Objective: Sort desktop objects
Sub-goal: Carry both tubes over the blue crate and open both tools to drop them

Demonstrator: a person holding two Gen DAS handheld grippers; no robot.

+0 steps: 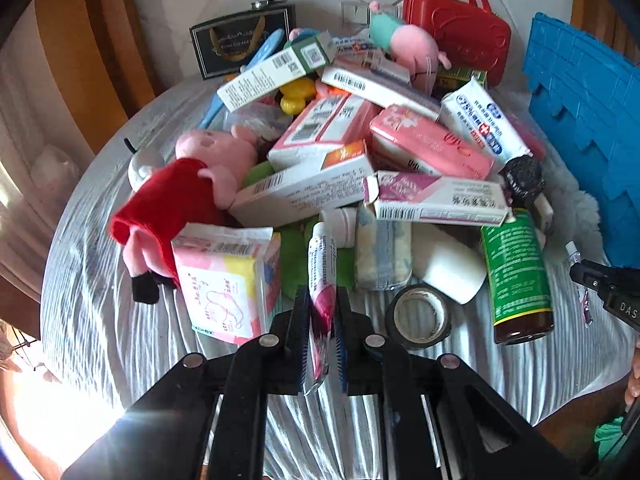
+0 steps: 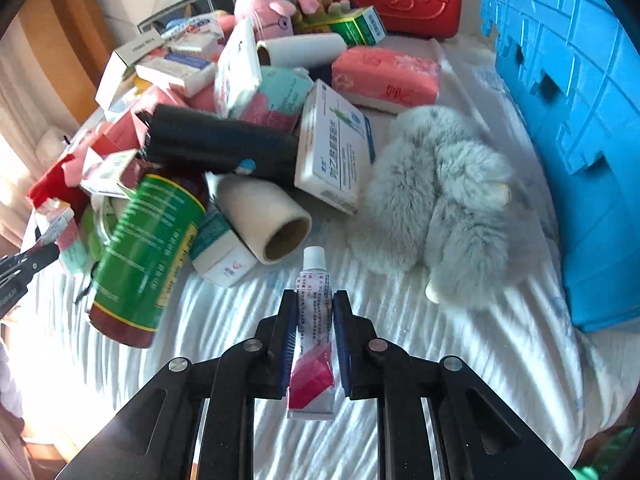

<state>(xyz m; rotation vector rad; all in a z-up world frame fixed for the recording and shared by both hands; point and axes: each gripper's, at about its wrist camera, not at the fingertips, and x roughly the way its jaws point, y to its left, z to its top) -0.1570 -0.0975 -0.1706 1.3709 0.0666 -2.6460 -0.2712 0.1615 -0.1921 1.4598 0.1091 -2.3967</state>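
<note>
1. White ribbed cloth (image 2: 440,360) covered the bench; a blue crate (image 2: 560,100) stood at its right edge.
2. Left gripper (image 1: 323,320) was clenched on a pink-and-white tube (image 1: 322,280), cap toward the pile.
3. Right gripper (image 2: 316,320) gripped a second tube (image 2: 314,320) beside the grey plush (image 2: 448,208).
4. Green-labelled bottle (image 2: 148,252) lay at the pile's near edge.

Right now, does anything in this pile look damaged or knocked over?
Yes. The green-labelled bottle lies on its side at the pile's edge, and the pink-and-white carton beside it has its end flap torn open. Nothing looks spilled.
</note>
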